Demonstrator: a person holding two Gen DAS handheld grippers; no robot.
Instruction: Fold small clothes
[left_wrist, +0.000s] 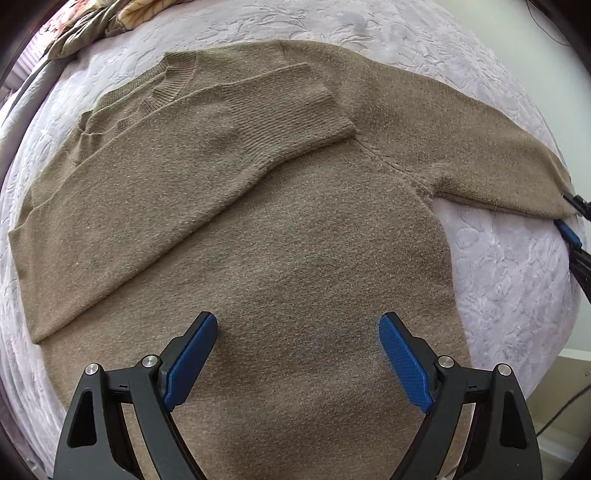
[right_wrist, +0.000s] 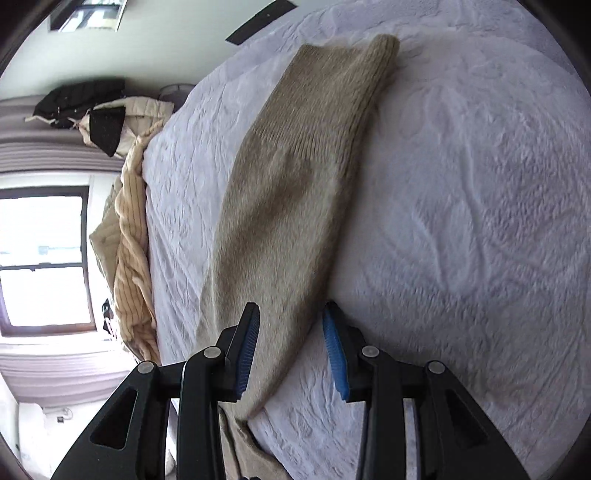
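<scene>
The left gripper (left_wrist: 297, 356) hovers spread and empty over the sweater (left_wrist: 280, 236) body on the bedspread (left_wrist: 509, 280); the right gripper (right_wrist: 290, 349) straddles the outstretched sleeve (right_wrist: 295, 192), jaws part-spread, grip uncertain; pinching nearer the cuff (right_wrist: 343, 74) should fold it flat across, like the other sleeve (left_wrist: 192, 173).

Tan knit sweater (left_wrist: 280, 229) flat, one sleeve folded across

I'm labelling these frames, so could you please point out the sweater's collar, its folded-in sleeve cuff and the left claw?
Collar (left_wrist: 173, 79): left wrist view, on the ribbed neckband.
Folded-in sleeve cuff (left_wrist: 317, 110): left wrist view, on the ribbed end lying across the sweater's chest.
Left claw (left_wrist: 297, 326): left wrist view, midway between its blue fingertips, wide open.
</scene>
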